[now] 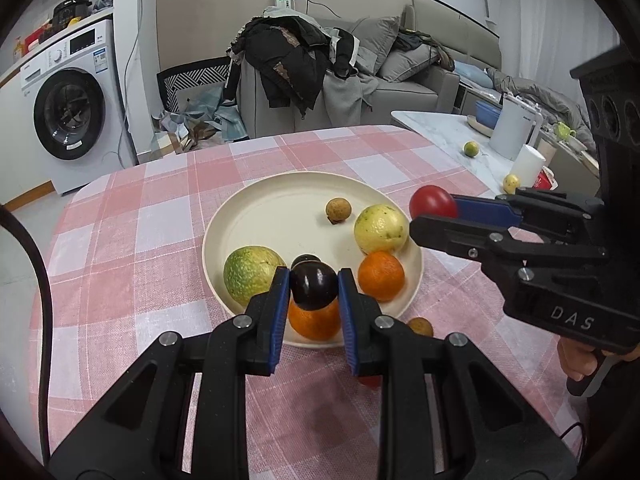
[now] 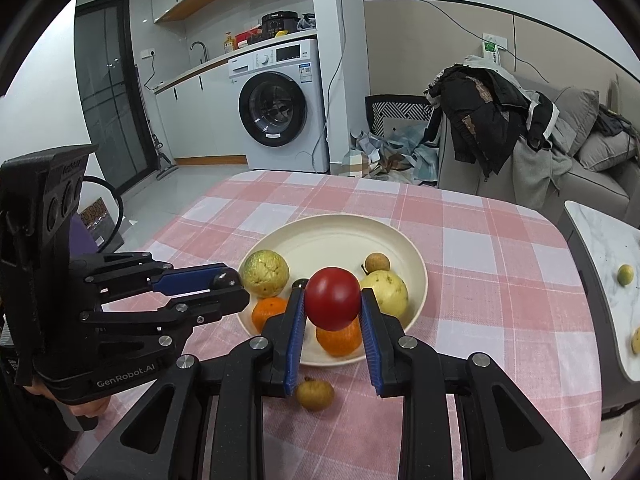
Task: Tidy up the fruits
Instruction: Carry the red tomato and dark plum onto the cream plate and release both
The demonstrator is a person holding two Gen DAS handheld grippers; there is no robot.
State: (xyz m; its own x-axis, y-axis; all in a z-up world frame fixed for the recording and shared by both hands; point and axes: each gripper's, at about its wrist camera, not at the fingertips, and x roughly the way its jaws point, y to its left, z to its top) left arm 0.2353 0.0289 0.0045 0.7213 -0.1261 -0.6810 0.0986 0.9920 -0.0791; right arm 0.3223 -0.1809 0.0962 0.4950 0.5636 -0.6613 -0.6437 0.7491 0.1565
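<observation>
Over the plate (image 1: 256,200), both grippers (level) loaded.

Both grippers raised, each clamped on a fruit.
The left gripper (image 1: 313,292) pinches a dark plum (image 1: 313,287) between its blue pads; the right gripper (image 2: 333,305) (reaching in level from the right side) grips a red tomato (image 2: 334,298).

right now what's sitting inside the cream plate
In the plate: a green-yellow guava, a pale yellow guava, two oranges, a longan. A small dark fruit peeks out; the held tomato covers the rest.
</observation>
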